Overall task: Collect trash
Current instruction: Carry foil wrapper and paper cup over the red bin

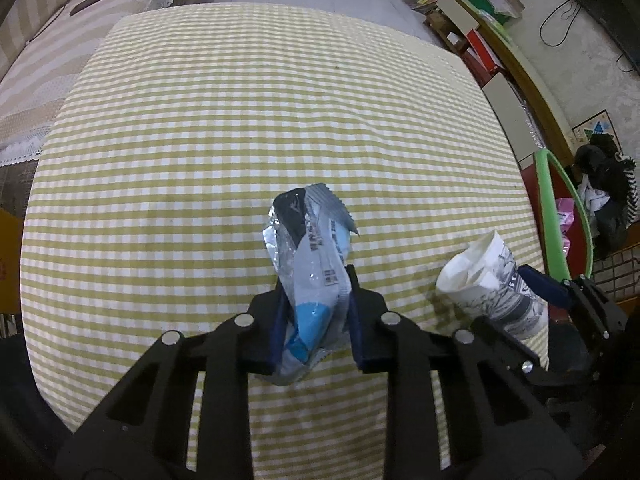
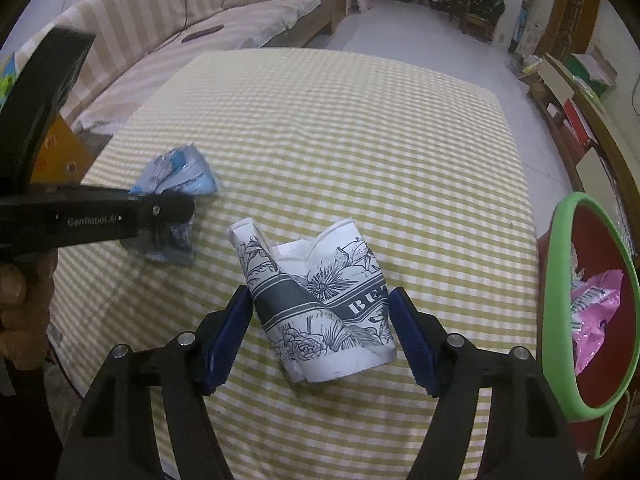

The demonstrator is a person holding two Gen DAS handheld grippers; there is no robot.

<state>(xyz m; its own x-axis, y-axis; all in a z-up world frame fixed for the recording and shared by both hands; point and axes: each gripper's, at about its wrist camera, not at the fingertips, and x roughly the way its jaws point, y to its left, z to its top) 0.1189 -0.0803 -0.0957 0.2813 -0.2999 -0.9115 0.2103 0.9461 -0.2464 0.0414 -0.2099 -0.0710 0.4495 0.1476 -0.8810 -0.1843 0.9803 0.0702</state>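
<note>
The crumpled wrapper (image 1: 310, 280) sits pinched between the narrowed pads of the left hand-held gripper (image 1: 316, 320). The crushed paper cup (image 2: 320, 300) lies on the checked surface (image 2: 360, 140) between the right hand-held gripper (image 2: 320, 336), half open, pads apparently just touching. Only the right view shows the bin's (image 2: 560, 260) pink contents clearly.

a table under a yellow-and-white checked cloth (image 1: 256, 120) stands on a pale grey floor (image 2: 420, 28); a beige striped sofa (image 2: 168, 16) runs behind, wooden shelving (image 1: 520, 64) at right.
</note>
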